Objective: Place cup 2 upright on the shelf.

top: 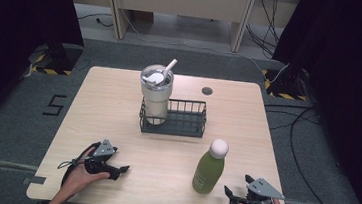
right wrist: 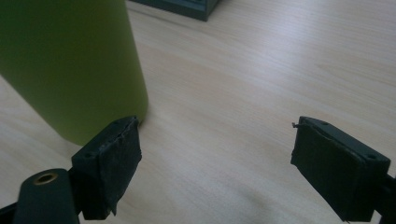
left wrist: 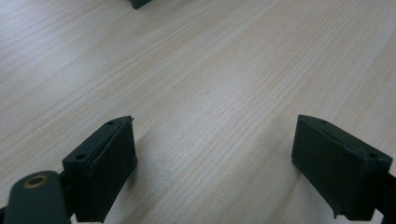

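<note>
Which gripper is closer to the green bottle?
The right one. The right gripper sits just beside the base of the green bottle, jaws open and empty. The left gripper rests across the table, well away from the bottle.

The tall green bottle with a rounded white cap point(top: 208, 169) stands upright on the light wooden table point(top: 108, 105), just beside the right tongs point(top: 235, 193), blocking their way leftward. Behind it, the black wire basket point(top: 183, 117) holding a steel tumbler with a white straw point(top: 155, 93) bars the middle. Bare wood lies ahead of the left tongs point(top: 121, 169).
</note>
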Action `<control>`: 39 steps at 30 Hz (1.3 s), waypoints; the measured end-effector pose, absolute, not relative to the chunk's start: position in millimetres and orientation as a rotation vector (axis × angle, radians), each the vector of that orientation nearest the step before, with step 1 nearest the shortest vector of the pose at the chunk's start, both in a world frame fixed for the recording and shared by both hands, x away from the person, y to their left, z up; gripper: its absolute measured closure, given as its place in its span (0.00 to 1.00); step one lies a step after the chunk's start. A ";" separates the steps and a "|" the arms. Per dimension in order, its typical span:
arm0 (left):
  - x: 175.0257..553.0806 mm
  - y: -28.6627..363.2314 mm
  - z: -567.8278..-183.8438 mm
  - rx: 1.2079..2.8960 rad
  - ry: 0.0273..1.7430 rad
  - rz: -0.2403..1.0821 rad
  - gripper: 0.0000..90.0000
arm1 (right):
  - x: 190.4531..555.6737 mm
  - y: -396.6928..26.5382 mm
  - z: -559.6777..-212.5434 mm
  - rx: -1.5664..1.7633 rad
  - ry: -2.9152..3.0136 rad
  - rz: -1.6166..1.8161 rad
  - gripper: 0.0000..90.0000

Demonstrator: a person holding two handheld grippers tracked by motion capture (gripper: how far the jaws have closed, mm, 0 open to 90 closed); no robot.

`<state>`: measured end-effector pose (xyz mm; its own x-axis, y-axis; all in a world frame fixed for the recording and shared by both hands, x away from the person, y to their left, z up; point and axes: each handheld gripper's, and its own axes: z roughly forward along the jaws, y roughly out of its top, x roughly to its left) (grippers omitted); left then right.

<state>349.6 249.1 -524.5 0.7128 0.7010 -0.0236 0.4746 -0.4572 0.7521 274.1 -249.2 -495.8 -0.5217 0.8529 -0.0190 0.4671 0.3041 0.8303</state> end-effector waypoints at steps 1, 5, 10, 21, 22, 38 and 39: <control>349.6 249.1 -524.5 2.141 0.890 0.373 0.14 | 272.9 -249.0 -495.2 1.168 2.115 1.117 0.17; 349.6 249.1 -524.5 2.141 0.890 0.373 0.14 | 265.4 -248.4 -491.8 1.159 2.095 1.143 0.17; 349.6 249.1 -524.5 2.141 0.890 0.373 0.14 | 259.5 -247.0 -488.7 1.140 2.088 1.160 0.17; 349.6 249.1 -524.5 2.141 0.890 0.374 0.14 | 251.3 -239.5 -484.0 1.085 2.092 1.215 0.18; 349.6 249.1 -524.6 2.141 0.890 0.374 0.14 | 250.5 -239.0 -483.2 1.081 2.092 1.223 0.18; 349.7 249.1 -524.4 2.144 0.891 0.374 0.14 | 248.4 -225.8 -479.4 1.001 2.105 1.313 0.18; 349.7 249.1 -524.4 2.144 0.891 0.374 0.14 | 248.4 -225.6 -479.1 1.002 2.105 1.322 0.18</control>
<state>349.7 249.1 -524.4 0.7125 0.7013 -0.0223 0.4755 -0.4593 0.7503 248.4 -225.6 -479.1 -0.6304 0.7763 -0.0001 0.3370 0.2737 0.9008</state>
